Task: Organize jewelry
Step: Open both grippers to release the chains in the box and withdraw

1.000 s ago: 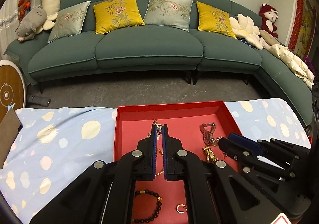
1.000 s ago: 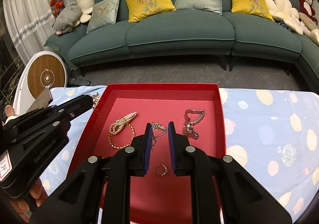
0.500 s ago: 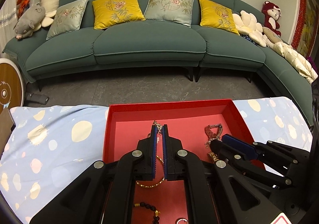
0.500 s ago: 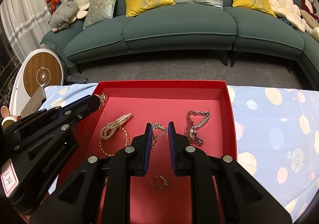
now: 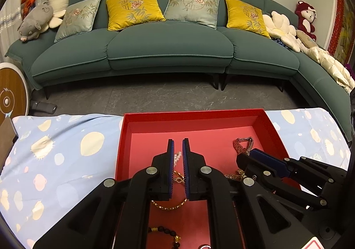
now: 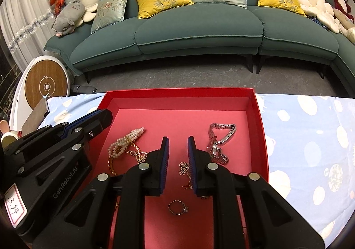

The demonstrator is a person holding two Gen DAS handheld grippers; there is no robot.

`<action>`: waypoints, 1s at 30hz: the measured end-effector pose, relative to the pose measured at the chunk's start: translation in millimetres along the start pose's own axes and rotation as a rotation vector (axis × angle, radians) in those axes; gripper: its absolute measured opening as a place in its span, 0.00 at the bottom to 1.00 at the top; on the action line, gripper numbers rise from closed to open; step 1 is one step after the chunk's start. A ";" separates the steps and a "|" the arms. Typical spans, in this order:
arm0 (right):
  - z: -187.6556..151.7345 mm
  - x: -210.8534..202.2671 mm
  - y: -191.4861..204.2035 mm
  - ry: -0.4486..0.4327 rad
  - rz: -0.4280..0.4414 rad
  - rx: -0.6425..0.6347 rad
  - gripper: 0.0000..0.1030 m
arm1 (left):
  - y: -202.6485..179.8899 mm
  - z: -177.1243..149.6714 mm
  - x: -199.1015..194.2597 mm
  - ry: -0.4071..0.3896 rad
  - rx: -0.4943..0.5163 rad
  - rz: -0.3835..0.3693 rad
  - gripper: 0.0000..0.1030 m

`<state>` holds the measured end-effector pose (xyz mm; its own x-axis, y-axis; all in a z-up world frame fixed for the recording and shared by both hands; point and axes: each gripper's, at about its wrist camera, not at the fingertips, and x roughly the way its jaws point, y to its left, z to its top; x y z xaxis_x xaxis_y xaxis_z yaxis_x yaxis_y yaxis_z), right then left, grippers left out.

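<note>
Both grippers hover over a red tray (image 6: pixel 259 113) on a tabletop covered with a blue spotted cloth (image 6: pixel 310 138), where the jewelry already lies gathered. Inside the tray, a pearl bracelet (image 6: pixel 124 140) rests on a gold bangle (image 6: pixel 111 163) toward the left wall, a silver watch (image 6: pixel 218 142) lies toward the right wall, and a small flower-shaped chain (image 6: pixel 183 168) and a ring (image 6: pixel 177 207) sit near the tray's middle; a dark bead bracelet (image 5: pixel 165 232) lies at its near end. The right gripper (image 6: pixel 178 144) has its fingers a moderate gap apart and holds nothing, poised above the flower chain. The left gripper (image 5: pixel 177 147) shows a narrow gap, also empty, above the pearls. No jewelry shows on the cloth outside the tray, so collection looks largely done; what appears left is separating the overlapping pieces inside.
</note>
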<state>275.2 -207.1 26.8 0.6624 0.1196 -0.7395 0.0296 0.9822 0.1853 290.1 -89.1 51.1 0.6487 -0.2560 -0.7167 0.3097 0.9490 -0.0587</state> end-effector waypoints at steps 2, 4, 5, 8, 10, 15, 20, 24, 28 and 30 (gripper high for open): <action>-0.8 -1.1 -1.0 -0.002 -0.001 0.000 0.16 | 0.4 0.4 -0.3 -0.002 -0.001 -0.001 0.07; -0.9 -2.3 -0.8 -0.004 -0.002 0.000 0.16 | 1.4 1.4 -0.3 -0.002 -0.002 -0.003 0.07; -1.5 -2.7 -0.6 -0.006 -0.003 -0.001 0.16 | 1.6 1.4 -0.5 -0.002 -0.002 -0.002 0.07; -1.3 -3.7 -0.4 -0.006 -0.002 -0.001 0.17 | 1.6 1.7 -0.6 -0.002 0.001 0.000 0.07; -2.0 -4.1 0.1 -0.006 -0.002 -0.003 0.17 | 1.7 1.4 -1.1 -0.006 0.007 0.008 0.07; -2.3 -5.6 0.3 -0.006 -0.002 -0.008 0.17 | 0.6 0.4 -2.0 -0.006 0.009 0.011 0.07; -2.3 -10.2 0.8 -0.005 -0.009 -0.012 0.17 | 5.6 -0.5 -7.2 -0.001 0.007 0.028 0.07; -6.6 -27.6 -4.2 -0.010 -0.021 -0.020 0.17 | 14.8 -3.0 -24.3 -0.007 0.014 0.053 0.07; -19.2 -48.9 -8.6 0.000 -0.038 -0.044 0.17 | 23.1 -11.5 -44.3 -0.006 0.031 0.078 0.07; -26.4 -56.0 -12.0 0.013 -0.038 -0.039 0.17 | 23.0 -19.5 -51.3 0.005 0.053 0.084 0.07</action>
<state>218.0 -221.8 48.9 0.6514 0.0837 -0.7541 0.0249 0.9910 0.1315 250.4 -50.5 73.0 0.6704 -0.1745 -0.7212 0.2905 0.9561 0.0387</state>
